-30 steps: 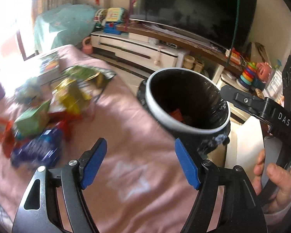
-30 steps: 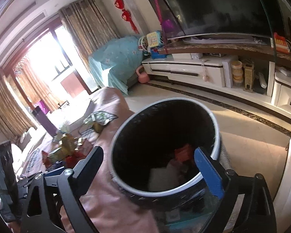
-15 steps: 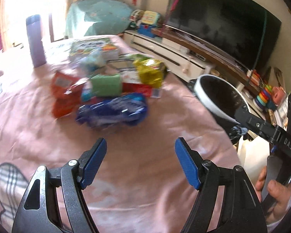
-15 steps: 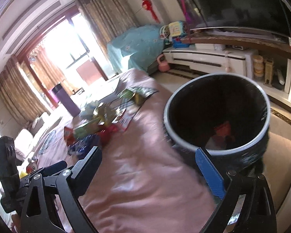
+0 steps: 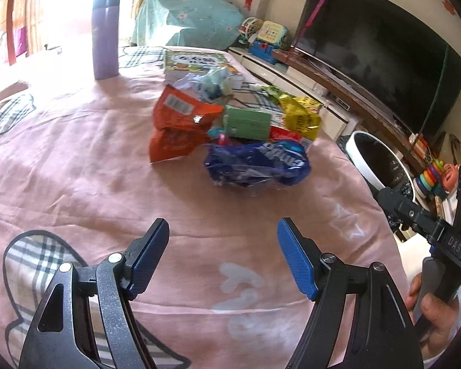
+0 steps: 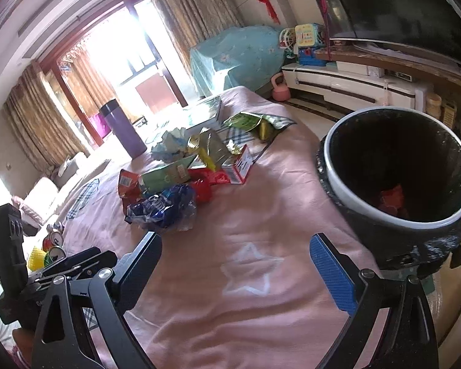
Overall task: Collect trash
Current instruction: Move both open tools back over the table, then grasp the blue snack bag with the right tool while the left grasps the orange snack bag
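Observation:
A heap of wrappers lies on the pink tablecloth (image 5: 92,166): a crumpled blue bag (image 5: 256,163) nearest, an orange bag (image 5: 178,123), a green box (image 5: 246,121), a yellow pack (image 5: 301,115). The same blue bag (image 6: 161,207) and green box (image 6: 166,176) appear in the right wrist view. A black bin with a white rim (image 6: 396,178) stands off the table's right edge, red scraps inside; in the left wrist view the bin (image 5: 381,160) sits at far right. My left gripper (image 5: 222,258) hovers open short of the blue bag. My right gripper (image 6: 235,266) is open over bare cloth.
A purple flask (image 5: 105,38) and a picture book (image 5: 199,64) stand behind the heap. Drink cans (image 6: 53,243) sit at the table's left. A TV (image 5: 381,52) and low white cabinet (image 6: 347,84) line the far wall. A hand (image 5: 433,310) grips the right tool's handle.
Both views have swung left, away from the bin and onto the wrapper heap. The bin has slid to the right side of each view. Both pairs of jaws kept the same width.

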{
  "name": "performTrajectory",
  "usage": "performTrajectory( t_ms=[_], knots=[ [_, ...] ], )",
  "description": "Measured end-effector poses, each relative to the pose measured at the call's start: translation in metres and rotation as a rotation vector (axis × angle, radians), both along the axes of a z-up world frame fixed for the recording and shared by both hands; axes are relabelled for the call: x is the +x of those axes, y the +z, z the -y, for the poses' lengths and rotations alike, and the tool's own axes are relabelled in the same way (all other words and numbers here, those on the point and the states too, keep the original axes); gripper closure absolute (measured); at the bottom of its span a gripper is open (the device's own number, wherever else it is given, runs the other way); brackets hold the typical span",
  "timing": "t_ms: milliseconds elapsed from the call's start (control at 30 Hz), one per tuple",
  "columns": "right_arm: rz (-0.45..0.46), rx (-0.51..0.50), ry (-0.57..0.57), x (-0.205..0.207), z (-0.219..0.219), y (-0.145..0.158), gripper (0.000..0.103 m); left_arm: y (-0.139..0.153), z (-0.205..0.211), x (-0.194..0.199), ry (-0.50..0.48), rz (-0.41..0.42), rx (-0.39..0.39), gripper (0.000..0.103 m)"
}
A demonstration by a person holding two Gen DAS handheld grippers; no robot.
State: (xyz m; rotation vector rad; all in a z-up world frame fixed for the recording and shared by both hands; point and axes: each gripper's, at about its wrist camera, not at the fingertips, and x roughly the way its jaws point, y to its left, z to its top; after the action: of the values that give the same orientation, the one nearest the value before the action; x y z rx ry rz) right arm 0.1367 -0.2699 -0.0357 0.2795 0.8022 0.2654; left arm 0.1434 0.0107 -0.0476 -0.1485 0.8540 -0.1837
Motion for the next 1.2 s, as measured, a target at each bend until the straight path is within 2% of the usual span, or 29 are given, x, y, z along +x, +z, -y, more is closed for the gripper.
performTrajectory(
  t_ms=[300, 433, 467, 633, 667, 700, 800, 867, 933, 967, 1000, 1033, 1100, 1200],
  knots=[
    [-0.008, 0.004, 0.054, 0.01, -0.024, -0.001, 0.007, 0.001, -0.019, 0.011, 0.037, 0.003, -0.011, 0.028],
    [-0.016, 0.01, 0.083, 0.019, -0.035, 0.0, 0.028, 0.005, -0.036, 0.026, 0.061, 0.016, -0.015, 0.028],
    [-0.021, 0.009, 0.089, 0.023, -0.038, 0.0, 0.031, 0.007, -0.041, 0.032, 0.064, 0.02, -0.019, 0.028],
    [-0.036, 0.031, 0.112, 0.039, -0.052, -0.005, 0.032, 0.008, -0.056, 0.068, 0.049, 0.022, -0.037, 0.028],
    [-0.041, 0.037, 0.116, 0.043, -0.054, -0.007, 0.032, 0.007, -0.057, 0.074, 0.043, 0.018, -0.038, 0.024],
    [-0.046, 0.043, 0.12, 0.047, -0.057, -0.009, 0.032, 0.004, -0.057, 0.082, 0.037, 0.009, -0.04, 0.021],
    [-0.074, 0.057, 0.142, 0.059, -0.066, -0.018, 0.032, -0.007, -0.058, 0.103, 0.023, -0.028, -0.054, 0.021],
    [-0.095, 0.061, 0.156, 0.065, -0.07, -0.023, 0.039, -0.015, -0.058, 0.113, 0.015, -0.042, -0.075, 0.021],
    [-0.126, 0.079, 0.177, 0.071, -0.073, -0.031, 0.059, -0.022, -0.057, 0.119, 0.008, -0.059, -0.103, 0.022],
    [-0.139, 0.096, 0.188, 0.073, -0.074, -0.035, 0.067, -0.024, -0.055, 0.121, 0.001, -0.065, -0.12, 0.025],
    [-0.14, 0.105, 0.194, 0.074, -0.074, -0.036, 0.07, -0.024, -0.054, 0.122, -0.006, -0.067, -0.134, 0.037],
    [-0.134, 0.101, 0.194, 0.072, -0.074, -0.035, 0.078, -0.025, -0.052, 0.123, -0.018, -0.069, -0.144, 0.045],
    [-0.113, 0.097, 0.199, 0.069, -0.074, -0.031, 0.085, -0.026, -0.047, 0.124, -0.039, -0.075, -0.145, 0.078],
    [-0.099, 0.1, 0.201, 0.062, -0.071, -0.025, 0.088, -0.025, -0.04, 0.12, -0.058, -0.068, -0.135, 0.087]
  ],
)
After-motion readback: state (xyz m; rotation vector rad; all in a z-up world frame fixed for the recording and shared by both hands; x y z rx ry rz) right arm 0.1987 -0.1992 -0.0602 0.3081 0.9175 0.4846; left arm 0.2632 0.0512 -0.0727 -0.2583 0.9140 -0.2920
